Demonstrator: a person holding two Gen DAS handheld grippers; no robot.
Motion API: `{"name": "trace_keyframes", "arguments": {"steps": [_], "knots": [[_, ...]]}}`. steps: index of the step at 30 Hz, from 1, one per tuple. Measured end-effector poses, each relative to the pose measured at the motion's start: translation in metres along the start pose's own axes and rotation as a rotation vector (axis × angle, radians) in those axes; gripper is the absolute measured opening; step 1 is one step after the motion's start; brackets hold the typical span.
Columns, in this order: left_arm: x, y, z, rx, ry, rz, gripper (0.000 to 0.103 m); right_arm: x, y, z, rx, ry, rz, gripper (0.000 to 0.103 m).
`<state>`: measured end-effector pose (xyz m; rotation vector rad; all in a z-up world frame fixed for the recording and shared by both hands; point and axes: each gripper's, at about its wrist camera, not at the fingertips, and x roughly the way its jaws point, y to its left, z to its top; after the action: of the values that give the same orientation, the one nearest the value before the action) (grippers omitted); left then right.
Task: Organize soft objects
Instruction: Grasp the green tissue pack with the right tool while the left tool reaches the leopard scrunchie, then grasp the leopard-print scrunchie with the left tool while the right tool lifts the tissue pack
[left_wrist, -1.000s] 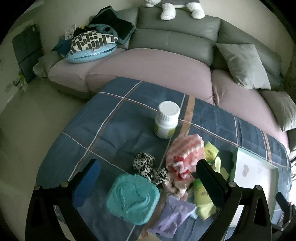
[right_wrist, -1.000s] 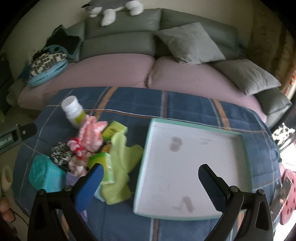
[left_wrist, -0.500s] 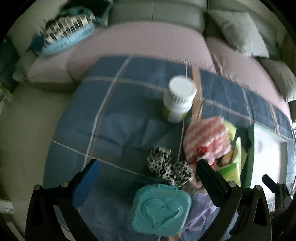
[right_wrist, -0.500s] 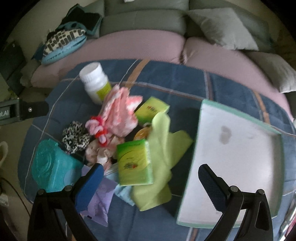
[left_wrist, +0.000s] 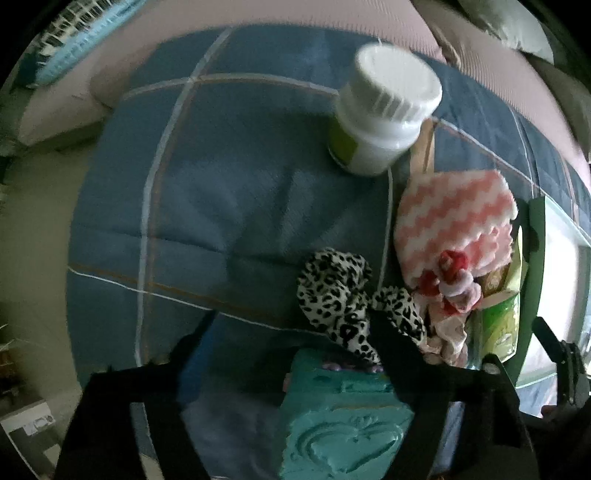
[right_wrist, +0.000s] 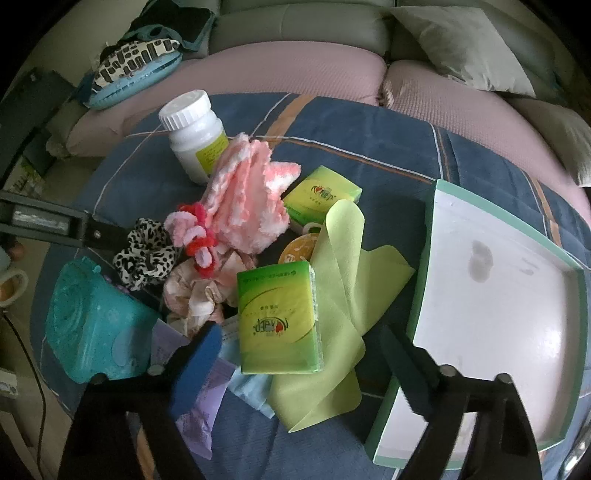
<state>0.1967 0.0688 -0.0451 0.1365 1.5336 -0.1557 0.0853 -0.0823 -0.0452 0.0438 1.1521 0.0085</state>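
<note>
A: Start with what sits nearest the left gripper (left_wrist: 291, 332).

B: Its jaws are closing, pointed down at the blue plaid cloth (left_wrist: 229, 184). The teal box (left_wrist: 343, 417) with a heart on its lid lies between them, against the right finger; I cannot tell if the pads press it. Just past the box is the leopard scrunchie (left_wrist: 340, 295).

A: And the right gripper (right_wrist: 299, 354)?

B: Also closing, jaws still spread. Between the fingers lie the near end of the green tissue pack (right_wrist: 277, 317) and the yellow-green cloth (right_wrist: 340, 295); neither pad touches them. Under the left finger are a lilac packet (right_wrist: 199, 410) and a pale blue one (right_wrist: 247, 384).

A: Where are the soft things?

B: Piled left of the tray (right_wrist: 569, 266). A crumpled cream scrunchie (right_wrist: 199, 291) lies beside the pack, the leopard one to its left, and a pink and red fuzzy tie (right_wrist: 195, 236) just above. Behind that, the pink and white towel (right_wrist: 247, 206) is heaped up.

A: Farther on?

B: A second green pack (right_wrist: 321, 192) touches the towel's right side, with a round yellow thing (right_wrist: 299, 247) half under the cloth. The white bottle (right_wrist: 195, 133) stands upright at the towel's far edge.

A: And the tray?

B: White, green-rimmed, nothing in it but grey smudges. Beyond the table is a pink couch seat (right_wrist: 295, 70) with grey cushions (right_wrist: 461, 48).
</note>
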Motion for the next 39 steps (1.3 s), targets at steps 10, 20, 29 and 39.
{"name": "trace_keyframes", "arguments": {"steps": [10, 20, 29, 39], "knots": [[0.036, -0.004, 0.021, -0.004, 0.093, -0.068, 0.047, 0.001, 0.007, -0.005, -0.025, 0.010, 0.040, 0.051], [0.072, -0.004, 0.042, -0.009, 0.135, -0.046, 0.046, 0.005, 0.006, -0.005, -0.021, 0.023, 0.069, 0.049], [0.077, -0.016, 0.040, -0.021, 0.144, -0.050, 0.036, 0.010, 0.003, -0.007, -0.014, 0.026, 0.093, 0.048], [0.076, -0.015, 0.039, -0.052, 0.147, -0.060, 0.028, 0.013, 0.000, -0.008, -0.019, 0.024, 0.107, 0.046]]}}
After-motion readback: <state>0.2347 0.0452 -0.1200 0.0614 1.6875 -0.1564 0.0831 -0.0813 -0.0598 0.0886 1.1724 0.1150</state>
